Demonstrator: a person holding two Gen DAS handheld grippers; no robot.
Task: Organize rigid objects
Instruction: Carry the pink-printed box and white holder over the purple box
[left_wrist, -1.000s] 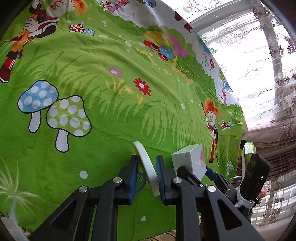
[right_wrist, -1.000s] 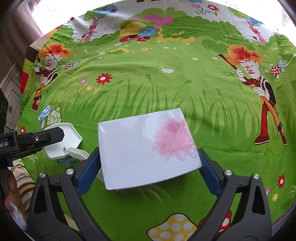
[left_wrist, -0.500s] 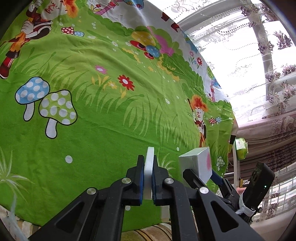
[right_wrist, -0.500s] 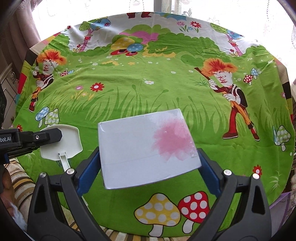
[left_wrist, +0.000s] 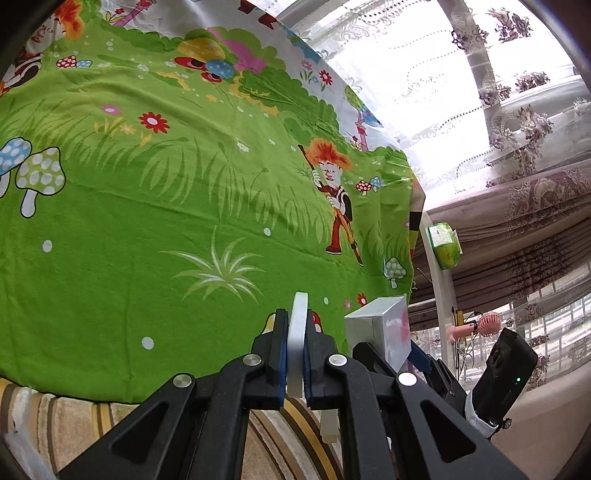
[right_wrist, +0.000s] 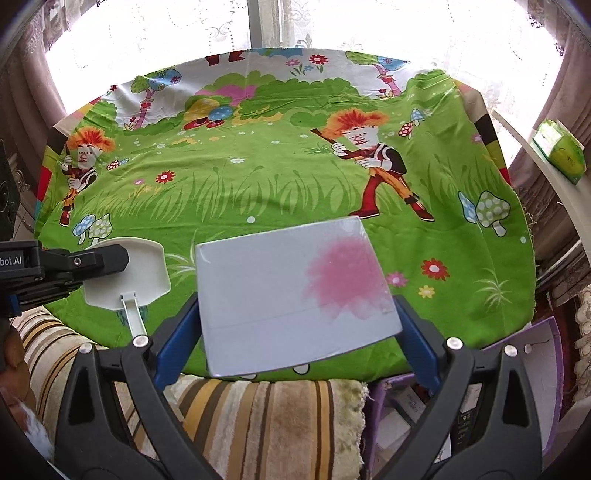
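Note:
My left gripper (left_wrist: 295, 354) is shut on a white plastic scoop (left_wrist: 297, 332), seen edge-on between the blue pads; in the right wrist view the scoop (right_wrist: 127, 275) shows its shallow tray and short handle, held at the left above the table's near edge. My right gripper (right_wrist: 295, 317) is shut on a white box with a pink flower print (right_wrist: 291, 291), held flat above the near edge; the box also shows in the left wrist view (left_wrist: 384, 332) at the right. Both are held off the green cartoon tablecloth (right_wrist: 280, 184).
A striped beige cover (right_wrist: 258, 424) lies below the table's near edge. A purple-rimmed container (right_wrist: 539, 354) holding boxes sits at lower right. A green packet (right_wrist: 561, 151) rests on a white ledge at right. Lace curtains and window stand behind the table.
Both grippers have pulled back and up from the table with their objects. The scoop, lying on the cloth a second ago, now hangs clamped in the left gripper over the table's edge.

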